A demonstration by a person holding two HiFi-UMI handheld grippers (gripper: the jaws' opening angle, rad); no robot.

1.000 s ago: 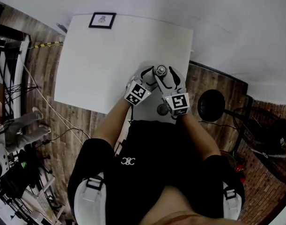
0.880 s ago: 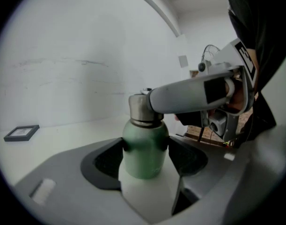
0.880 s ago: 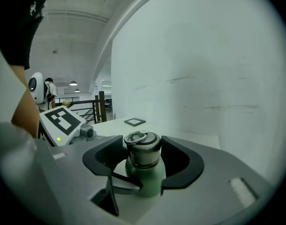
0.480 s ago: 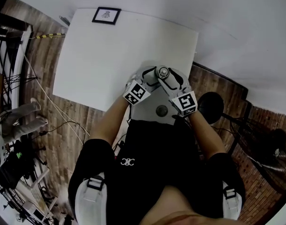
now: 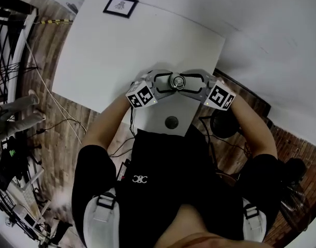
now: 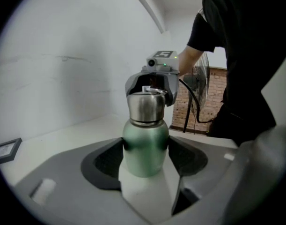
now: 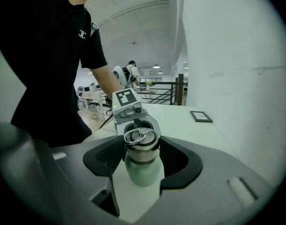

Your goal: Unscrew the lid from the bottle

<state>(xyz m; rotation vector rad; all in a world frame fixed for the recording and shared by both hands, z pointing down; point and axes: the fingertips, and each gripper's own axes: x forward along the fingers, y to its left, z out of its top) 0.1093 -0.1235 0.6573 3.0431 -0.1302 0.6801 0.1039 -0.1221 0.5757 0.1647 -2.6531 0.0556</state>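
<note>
A pale green bottle (image 6: 145, 146) with a steel lid (image 7: 142, 146) stands upright near the front edge of the white table (image 5: 121, 50). In the head view the bottle (image 5: 177, 81) sits between both grippers. My left gripper (image 6: 146, 146) comes in from the left, and its pads press on the green body below the lid. My right gripper (image 7: 142, 149) comes in from the right at lid height. Its pads touch both sides of the steel lid, whose ring handle lies on top. Each gripper faces the other across the bottle.
A small framed picture (image 5: 120, 6) lies at the table's far corner. A dark round disc (image 5: 171, 122) rests on the table just in front of the bottle. A black fan (image 5: 223, 124) stands on the floor to the right. The white wall runs behind the table.
My right gripper has swung outward to the right and now meets the bottle from the side, opposite the left one. The left gripper has stayed on the bottle.
</note>
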